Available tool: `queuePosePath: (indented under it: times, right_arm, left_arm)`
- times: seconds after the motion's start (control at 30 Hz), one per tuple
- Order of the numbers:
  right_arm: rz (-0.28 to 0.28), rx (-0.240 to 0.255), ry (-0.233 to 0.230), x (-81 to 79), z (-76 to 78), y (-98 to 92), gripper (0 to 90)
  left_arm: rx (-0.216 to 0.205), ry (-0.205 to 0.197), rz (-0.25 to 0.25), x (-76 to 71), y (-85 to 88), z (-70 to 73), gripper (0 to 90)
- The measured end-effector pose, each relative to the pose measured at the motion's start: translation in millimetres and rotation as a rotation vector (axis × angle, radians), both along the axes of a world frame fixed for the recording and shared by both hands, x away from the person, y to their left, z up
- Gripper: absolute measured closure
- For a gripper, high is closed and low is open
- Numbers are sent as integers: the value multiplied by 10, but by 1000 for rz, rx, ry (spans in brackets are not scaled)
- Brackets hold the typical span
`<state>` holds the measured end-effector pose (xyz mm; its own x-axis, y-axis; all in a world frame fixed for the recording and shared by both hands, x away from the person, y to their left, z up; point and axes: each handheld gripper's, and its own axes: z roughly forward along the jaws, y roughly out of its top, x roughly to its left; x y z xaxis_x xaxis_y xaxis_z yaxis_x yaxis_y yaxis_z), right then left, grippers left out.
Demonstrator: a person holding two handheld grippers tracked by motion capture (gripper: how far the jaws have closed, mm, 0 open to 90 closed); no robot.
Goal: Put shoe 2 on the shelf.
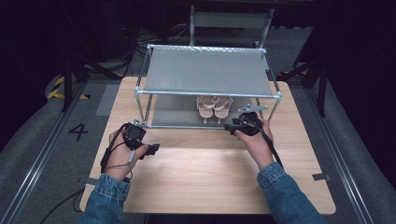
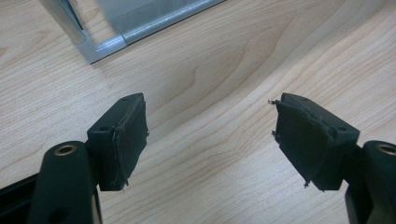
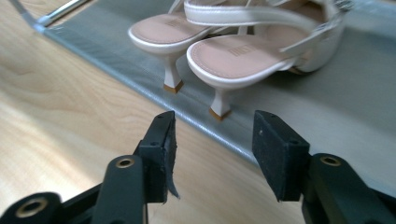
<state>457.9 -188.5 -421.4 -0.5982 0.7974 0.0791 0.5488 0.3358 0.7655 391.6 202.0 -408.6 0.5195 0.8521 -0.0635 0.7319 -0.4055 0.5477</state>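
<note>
Right gripper (image 3: 212,144): black blocky jaws stand apart with nothing between them, the left pad's rubber facing peeling at its lower edge. Just beyond the jaws sit the heels of a pair of pale pink sandals (image 3: 233,42) (smooth leather-like insoles, thin straps, short flared kitten heels with tan tips). The nearer heel is close to the jaws, not touching.

The sandals rest side by side on the lower tier (image 3: 327,107) of a shoe rack (image 1: 208,72), a taut grey fabric sheet with a matte weave, heels toward the near edge. In the high view the pair (image 1: 214,108) lies right of the tier's centre; the upper grey tier is bare. The frame is silvery metal tube with corner joints.

Left gripper (image 2: 210,140): jaws spread wide, empty, pads frayed at the edges, over bare light wood-grain table (image 2: 210,60). The rack's near-left corner foot (image 2: 100,46) shows at the far left of that view. In the high view this gripper (image 1: 140,144) is held near the table's left side, well apart from the sandals.
</note>
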Motion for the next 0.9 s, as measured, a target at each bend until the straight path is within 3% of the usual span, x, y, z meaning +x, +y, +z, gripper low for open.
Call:
queuePosePath:
  times: [0.13, 0.23, 0.37, 0.47, 0.6, 0.63, 0.7, 0.83, 0.9]
  right_arm:
    - [0, -10, -14, -151, 148, -202, 461]
    - [-3, 10, -32, -255, 227, -374, 442]
    - [14, 36, -33, -343, 270, -556, 430]
    - [39, 9, -51, -407, 273, -667, 416]
    - [1, 20, 44, -490, 254, -825, 410]
    - [10, 8, 50, -502, 245, -869, 399]
    - [20, -15, 13, -538, 224, -949, 359]
    - [27, -12, 11, -602, 219, -1095, 273]
    - [62, -38, 1, -621, 252, -1160, 250]
  left_arm:
    - [7, 2, -14, 14, -22, -23, 241]
    - [9, 0, -19, 28, -22, -38, 236]
    - [-6, 1, -31, 45, 6, -49, 225]
    - [-6, -11, -60, 45, 48, -64, 210]
    - [-6, -32, -162, 33, 130, -91, 175]
    - [-14, -27, -157, 27, 151, -87, 174]
    - [-15, -30, -145, 23, 195, -86, 177]
    - [-10, -15, -130, 10, 276, -103, 178]
    - [-5, -9, -127, 5, 316, -106, 184]
